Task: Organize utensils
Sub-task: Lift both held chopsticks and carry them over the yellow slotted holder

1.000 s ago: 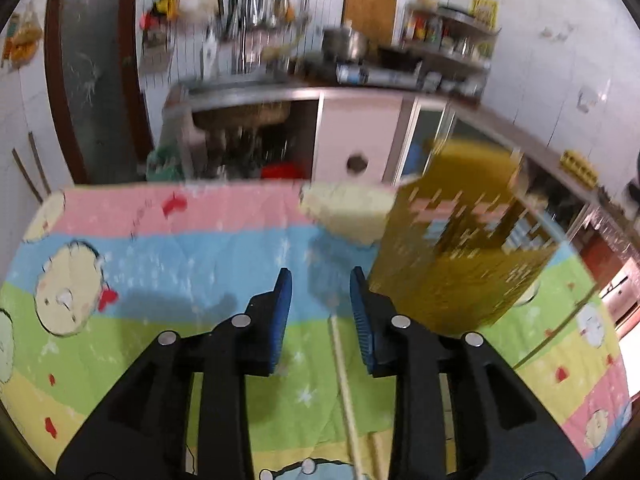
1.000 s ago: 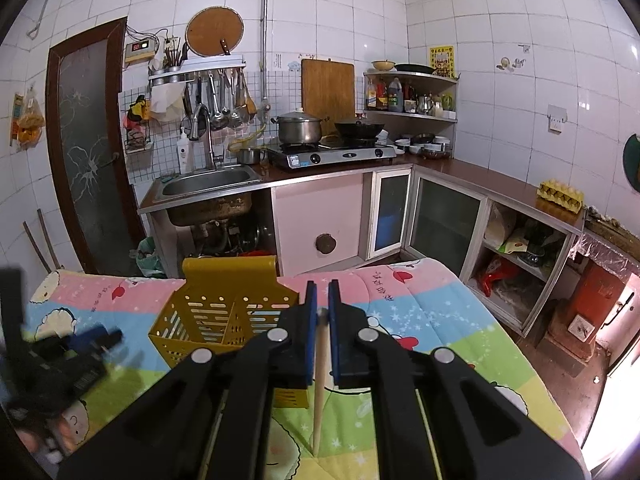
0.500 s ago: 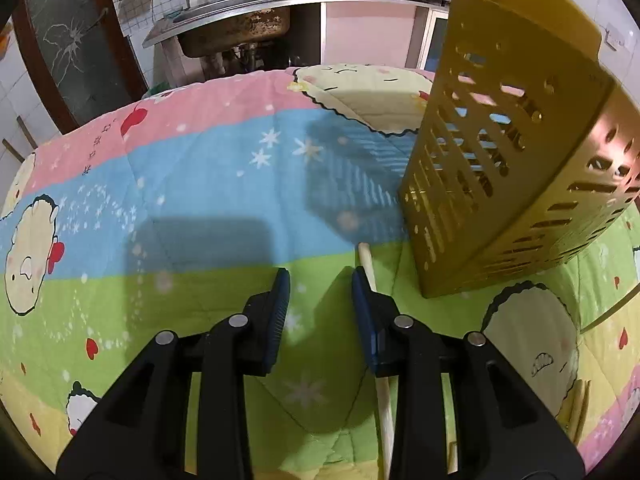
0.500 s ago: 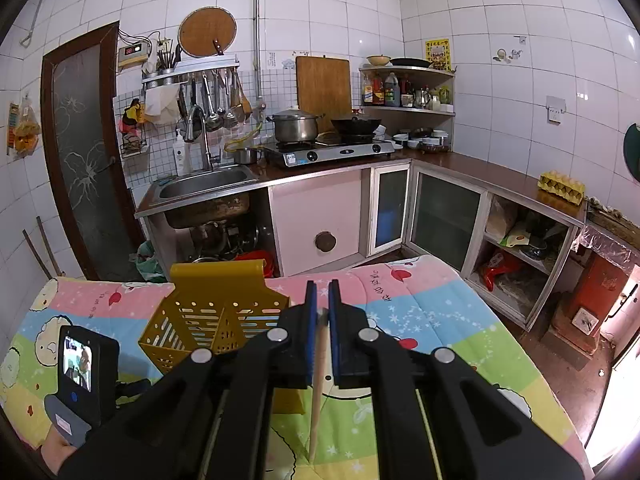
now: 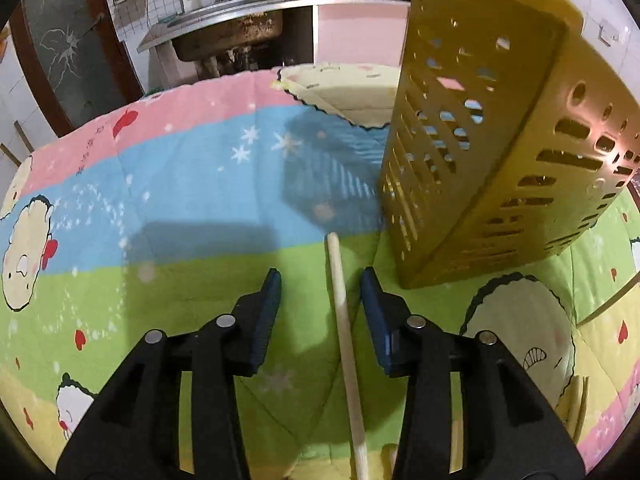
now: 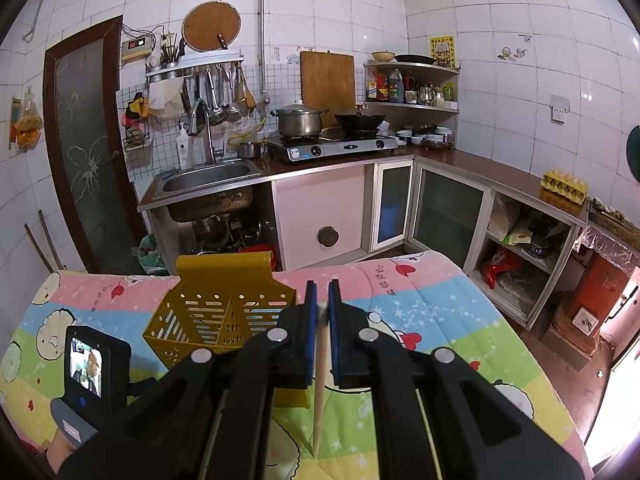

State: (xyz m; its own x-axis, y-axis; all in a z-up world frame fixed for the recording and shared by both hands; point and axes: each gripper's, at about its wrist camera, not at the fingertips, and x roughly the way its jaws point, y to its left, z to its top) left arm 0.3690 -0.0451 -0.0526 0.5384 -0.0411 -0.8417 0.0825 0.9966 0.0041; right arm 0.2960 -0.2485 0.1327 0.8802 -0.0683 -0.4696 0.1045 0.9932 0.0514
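The left tool (image 5: pixel 321 286) has slid over so the chopstick (image 5: pixel 345 334) on the quilt (image 5: pixel 192 184) now lies between its wide-apart fingers, not touching them. The yellow basket (image 5: pixel 492 152) stands just beside it. The right tool (image 6: pixel 322 300) squeezes another stick (image 6: pixel 319 392), pointing down.

Open quilt (image 5: pixel 192 184) is seen left of the left tongs (image 5: pixel 320 284); passage rightward is blocked by the yellow caddy (image 5: pixel 492 152).
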